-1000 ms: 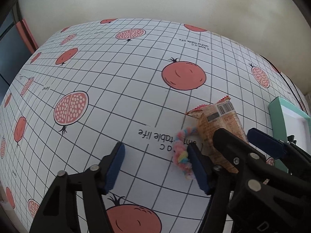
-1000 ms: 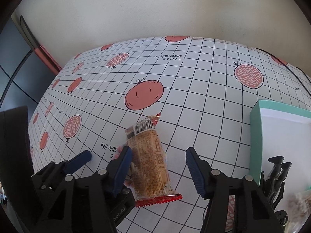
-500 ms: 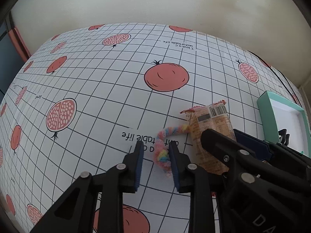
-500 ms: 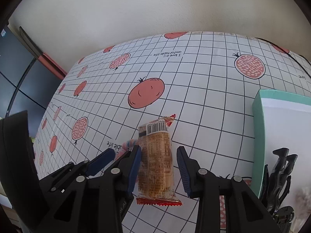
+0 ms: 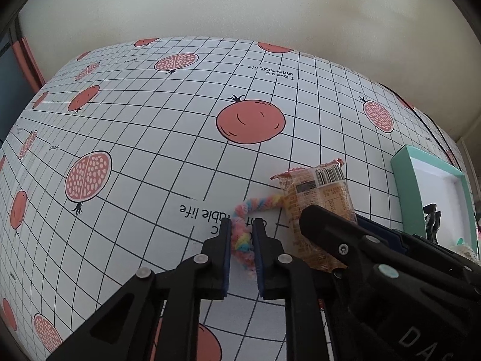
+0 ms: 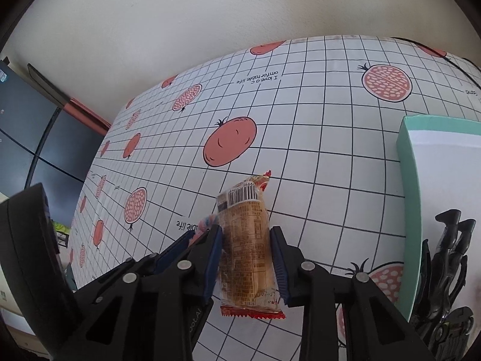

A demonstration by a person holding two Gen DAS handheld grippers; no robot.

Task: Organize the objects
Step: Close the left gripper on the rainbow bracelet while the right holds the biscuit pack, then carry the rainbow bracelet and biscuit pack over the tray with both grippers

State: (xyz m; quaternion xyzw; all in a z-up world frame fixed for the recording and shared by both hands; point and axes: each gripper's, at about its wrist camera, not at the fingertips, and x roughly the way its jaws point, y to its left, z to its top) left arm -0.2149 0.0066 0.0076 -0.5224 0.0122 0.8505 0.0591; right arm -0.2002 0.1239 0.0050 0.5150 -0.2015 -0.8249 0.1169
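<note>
- Left gripper point(image 5: 242, 240): low over the table, fingers drawn narrow, clamping a soft item.
- Right gripper point(image 6: 246, 258): close alongside, fingers pressing a packet's sides.

Home setting: pomegranate-print tablecloth point(image 5: 150, 114), plain wall point(image 5: 240, 9), dark window point(image 6: 36, 138).

Plain cream wall point(image 6: 186, 30) behind table w/ pomegranate-print grid cloth point(image 5: 150, 138); dark panel point(image 6: 33, 138) at left.

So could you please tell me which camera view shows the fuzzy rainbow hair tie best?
The left wrist view: the hair tie lies centred between the left gripper fingers. The right wrist view shows only a pink tuft behind the fingers.
</note>
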